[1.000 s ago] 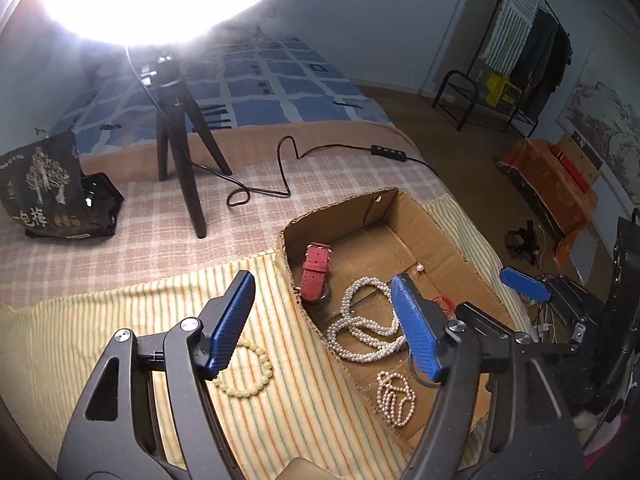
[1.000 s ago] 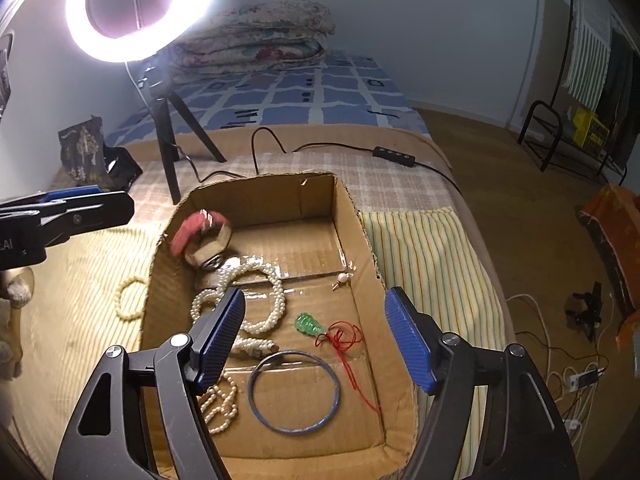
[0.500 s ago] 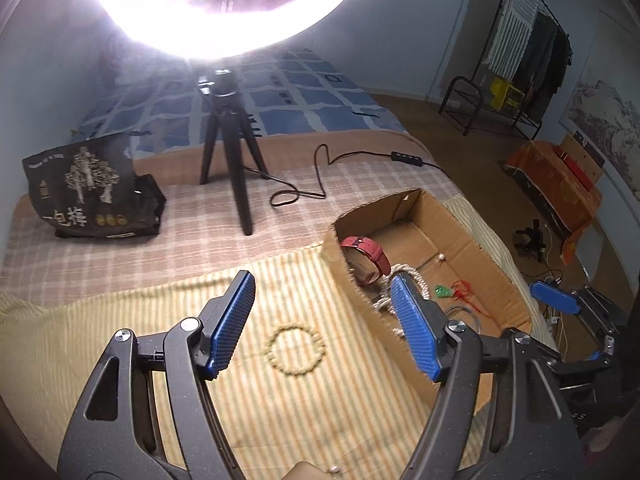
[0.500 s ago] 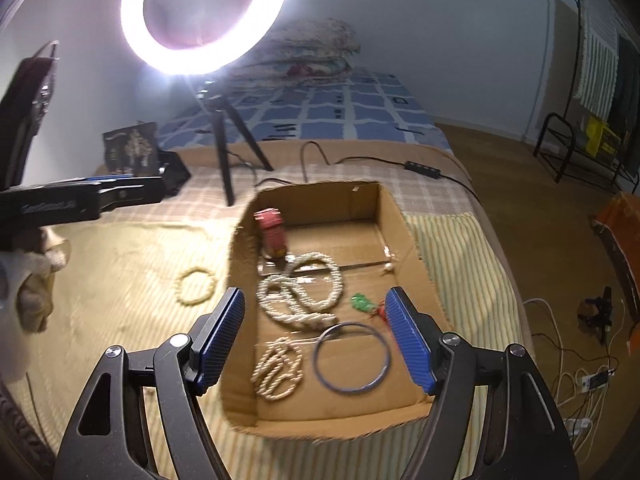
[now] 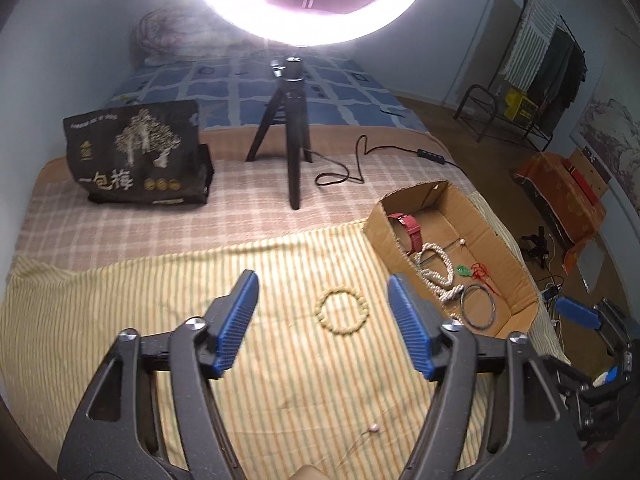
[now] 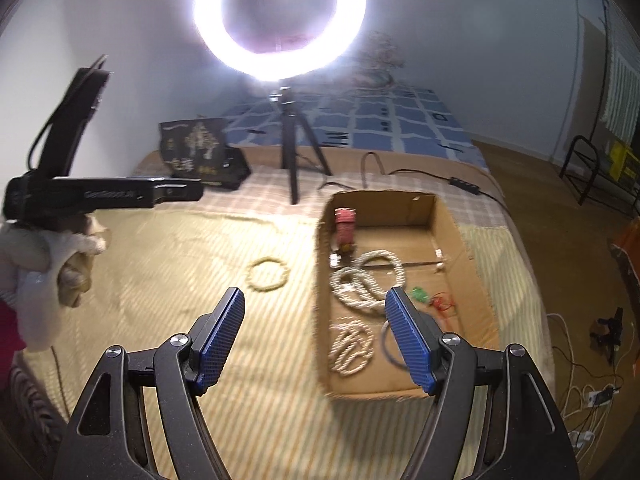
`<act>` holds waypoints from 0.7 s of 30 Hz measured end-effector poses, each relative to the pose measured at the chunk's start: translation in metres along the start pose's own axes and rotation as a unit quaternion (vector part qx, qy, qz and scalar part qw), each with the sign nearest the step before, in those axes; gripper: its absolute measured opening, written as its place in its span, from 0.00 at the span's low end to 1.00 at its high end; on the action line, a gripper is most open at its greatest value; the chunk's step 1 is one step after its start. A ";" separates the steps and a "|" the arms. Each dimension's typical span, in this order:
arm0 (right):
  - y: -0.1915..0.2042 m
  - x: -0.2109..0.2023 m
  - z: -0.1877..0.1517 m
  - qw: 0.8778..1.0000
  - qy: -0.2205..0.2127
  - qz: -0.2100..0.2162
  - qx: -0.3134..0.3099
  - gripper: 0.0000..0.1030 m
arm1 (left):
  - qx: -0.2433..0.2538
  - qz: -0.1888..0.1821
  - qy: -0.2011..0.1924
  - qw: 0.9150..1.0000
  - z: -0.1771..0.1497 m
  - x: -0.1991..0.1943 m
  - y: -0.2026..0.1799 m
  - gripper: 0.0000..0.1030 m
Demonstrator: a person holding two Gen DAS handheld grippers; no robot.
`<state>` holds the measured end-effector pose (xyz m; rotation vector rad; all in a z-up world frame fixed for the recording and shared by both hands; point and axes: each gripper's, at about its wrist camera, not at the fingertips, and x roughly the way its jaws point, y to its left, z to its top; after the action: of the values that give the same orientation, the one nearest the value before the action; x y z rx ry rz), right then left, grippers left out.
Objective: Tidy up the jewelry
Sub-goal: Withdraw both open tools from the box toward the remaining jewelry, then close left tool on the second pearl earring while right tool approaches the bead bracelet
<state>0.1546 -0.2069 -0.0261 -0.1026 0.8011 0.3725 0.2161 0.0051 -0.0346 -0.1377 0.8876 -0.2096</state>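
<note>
A pale beaded bracelet (image 5: 342,315) (image 6: 268,274) lies on the striped yellow cloth, left of a cardboard box (image 5: 384,236) (image 6: 448,216). Inside the box are a red watch strap (image 5: 410,228) (image 6: 345,229), pearl necklaces (image 5: 436,266) (image 6: 366,280), a green pendant on red cord (image 5: 464,270) (image 6: 420,293) and a dark bangle (image 5: 478,306). My left gripper (image 5: 322,292) hovers above the cloth just short of the bracelet; its jaws are closing with nothing between them. My right gripper (image 6: 314,308) stands open and empty near the box's left wall.
A ring light on a black tripod (image 5: 294,152) (image 6: 292,148) stands behind the cloth, its cable (image 5: 360,160) trailing right. A dark printed bag (image 5: 136,152) sits at the back left. A small pearl (image 5: 374,428) lies on the cloth. A gloved hand (image 6: 60,256) holds the left gripper.
Both grippers have swung left, away from the box and over the striped cloth. The bracelet now lies between the left gripper's fingers in view, and those jaws have narrowed a little.
</note>
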 end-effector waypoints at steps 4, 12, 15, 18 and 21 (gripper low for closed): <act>0.015 -0.003 -0.007 1.000 0.005 0.005 -0.006 0.70 | -0.007 -0.002 0.008 1.000 -0.010 -0.003 0.012 0.62; 0.036 0.008 -0.030 0.999 0.034 0.012 0.023 0.70 | -0.014 -0.008 0.029 0.999 -0.038 -0.006 0.029 0.53; 0.044 0.015 -0.040 0.999 0.044 0.011 0.029 0.70 | -0.022 -0.014 0.036 0.999 -0.052 -0.007 0.034 0.45; 0.047 0.020 -0.048 0.998 0.048 0.008 0.032 0.70 | -0.022 -0.016 0.045 0.999 -0.069 -0.007 0.036 0.45; 0.049 0.022 -0.059 0.998 0.051 0.010 0.036 0.68 | -0.025 -0.019 0.047 0.998 -0.081 -0.010 0.040 0.45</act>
<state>0.1105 -0.1688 -0.0803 -0.0467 0.9156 0.3597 0.1519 0.0431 -0.0862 -0.1927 0.9847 -0.2298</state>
